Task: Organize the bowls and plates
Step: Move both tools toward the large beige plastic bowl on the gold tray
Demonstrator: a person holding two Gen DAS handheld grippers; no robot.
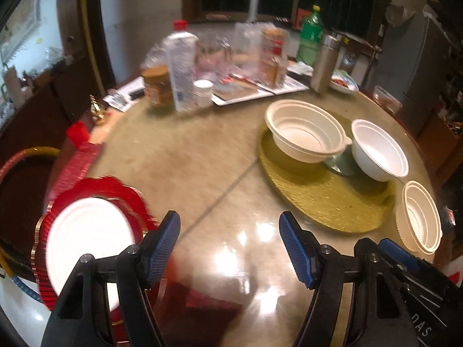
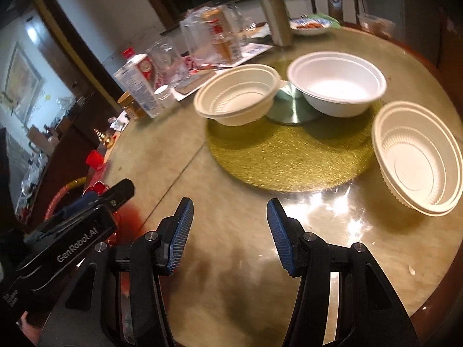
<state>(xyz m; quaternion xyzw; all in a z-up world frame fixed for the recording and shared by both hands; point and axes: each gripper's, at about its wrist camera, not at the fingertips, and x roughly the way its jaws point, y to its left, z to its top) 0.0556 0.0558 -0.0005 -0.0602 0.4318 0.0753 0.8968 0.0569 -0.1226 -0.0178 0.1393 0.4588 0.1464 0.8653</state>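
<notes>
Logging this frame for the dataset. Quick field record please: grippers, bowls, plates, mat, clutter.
left gripper: open, empty, above the table
right gripper: open, empty, above the table
bowls: three white ones; ribbed bowl and smooth bowl sit on the gold mat; second ribbed bowl is at the mat's near right edge
plates: white plate lying on red scalloped plate, near left
silver disc: on the mat, between the two far bowls
clutter: bottles, jars and a steel flask at the far side
</notes>
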